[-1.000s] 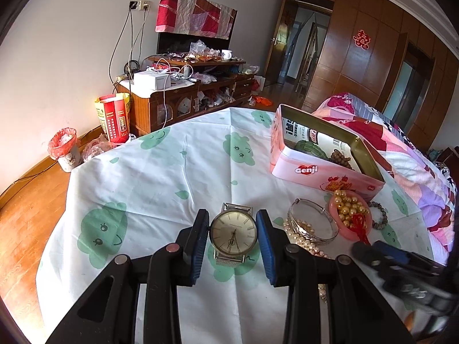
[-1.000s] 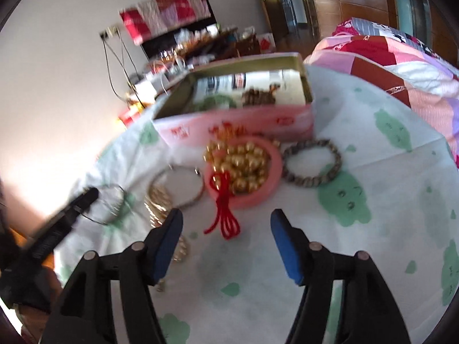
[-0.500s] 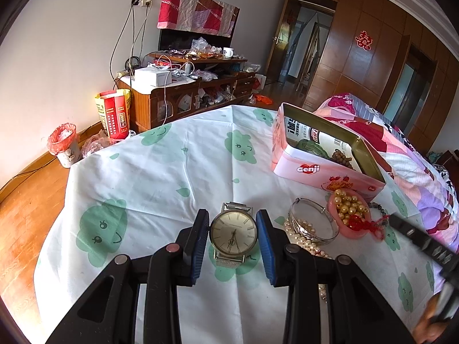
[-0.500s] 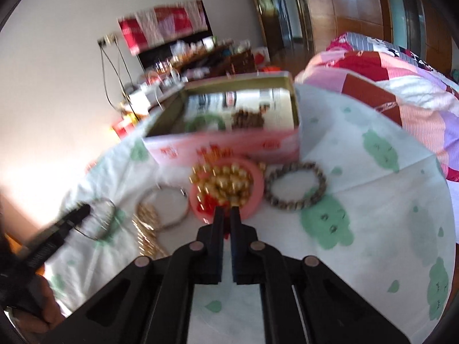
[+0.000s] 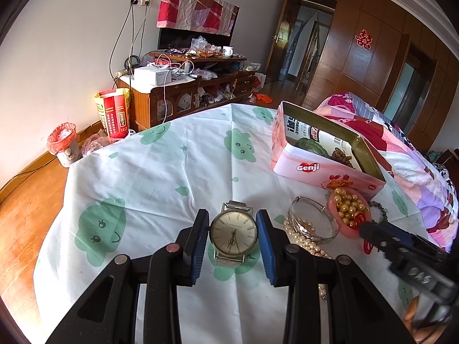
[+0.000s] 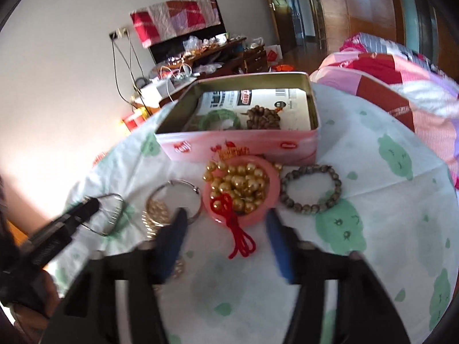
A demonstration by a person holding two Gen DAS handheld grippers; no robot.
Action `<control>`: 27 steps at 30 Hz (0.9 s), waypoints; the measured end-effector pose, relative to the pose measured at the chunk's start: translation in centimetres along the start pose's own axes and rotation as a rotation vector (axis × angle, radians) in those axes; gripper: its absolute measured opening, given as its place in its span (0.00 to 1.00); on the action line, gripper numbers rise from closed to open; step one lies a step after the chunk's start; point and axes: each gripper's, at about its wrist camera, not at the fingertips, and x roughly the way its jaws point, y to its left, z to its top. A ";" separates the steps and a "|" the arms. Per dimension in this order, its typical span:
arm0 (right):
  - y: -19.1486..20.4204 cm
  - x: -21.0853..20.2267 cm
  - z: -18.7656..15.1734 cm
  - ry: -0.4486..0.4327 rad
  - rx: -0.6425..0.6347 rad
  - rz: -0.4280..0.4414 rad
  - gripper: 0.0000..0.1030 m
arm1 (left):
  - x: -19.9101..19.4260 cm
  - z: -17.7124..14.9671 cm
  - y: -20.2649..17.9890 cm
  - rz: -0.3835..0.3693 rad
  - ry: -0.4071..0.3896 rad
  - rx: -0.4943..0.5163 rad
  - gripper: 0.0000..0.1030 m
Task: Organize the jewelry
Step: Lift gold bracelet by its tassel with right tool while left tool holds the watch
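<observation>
A gold-faced watch point(image 5: 233, 233) with a mesh strap sits between the blue pads of my left gripper point(image 5: 232, 235), which is shut on it just above the cloth. My right gripper point(image 6: 226, 222) is blurred and its jaws are opening. Between them lies the red knotted cord point(image 6: 241, 238) of a pink bangle point(image 6: 272, 192) filled with gold beads point(image 6: 238, 180); the pads press on nothing. Behind the bangle stands the open pink tin point(image 6: 238, 146), holding green beads point(image 6: 221, 117) and brown beads point(image 6: 264, 117).
A silver bangle point(image 6: 198, 192) and a pearl strand point(image 5: 304, 238) lie left of the pink bangle, and a brown bead bracelet point(image 6: 311, 209) lies to its right. A quilt-covered bed point(image 5: 401, 154) borders the table. The cloth's near edge drops to a wooden floor point(image 5: 23, 215).
Half a second ago the right jaws were shut at the red cord; now they stand apart, with the cord still on the cloth. The left gripper and the watch have not moved.
</observation>
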 end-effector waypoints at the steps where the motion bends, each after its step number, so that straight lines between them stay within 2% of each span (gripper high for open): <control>1: 0.3 0.3 0.0 -0.002 -0.021 -0.019 0.60 | 0.1 0.0 0.0 0.000 0.003 -0.002 0.34; 2: 0.5 0.6 0.0 0.004 -0.040 -0.030 0.59 | 0.1 0.0 0.0 0.000 0.007 -0.004 0.34; 4: 0.7 1.4 -0.1 0.035 -0.061 -0.033 0.41 | 0.2 0.0 0.1 -0.001 0.011 -0.007 0.34; 6: 0.9 1.8 -0.1 0.048 -0.088 -0.068 0.39 | 0.1 0.0 0.2 -0.003 0.011 -0.011 0.34; 8: 0.8 1.7 -0.1 0.043 -0.095 -0.085 0.25 | 0.2 0.0 0.1 -0.002 0.011 -0.010 0.34; 9: 0.6 1.7 -0.1 0.045 -0.095 -0.092 0.12 | 0.2 0.0 0.1 -0.002 0.011 -0.009 0.34; 14: -0.5 1.1 -0.3 0.058 -0.049 -0.083 0.10 | 0.1 0.0 0.1 -0.001 0.004 -0.005 0.34; 18: -1.5 -1.0 -0.3 0.003 0.020 -0.039 0.09 | 0.1 0.0 0.1 0.000 0.004 -0.004 0.34; 27: -2.3 -5.2 2.1 -0.105 0.074 0.026 0.09 | -0.1 0.0 0.1 -0.004 -0.001 0.002 0.34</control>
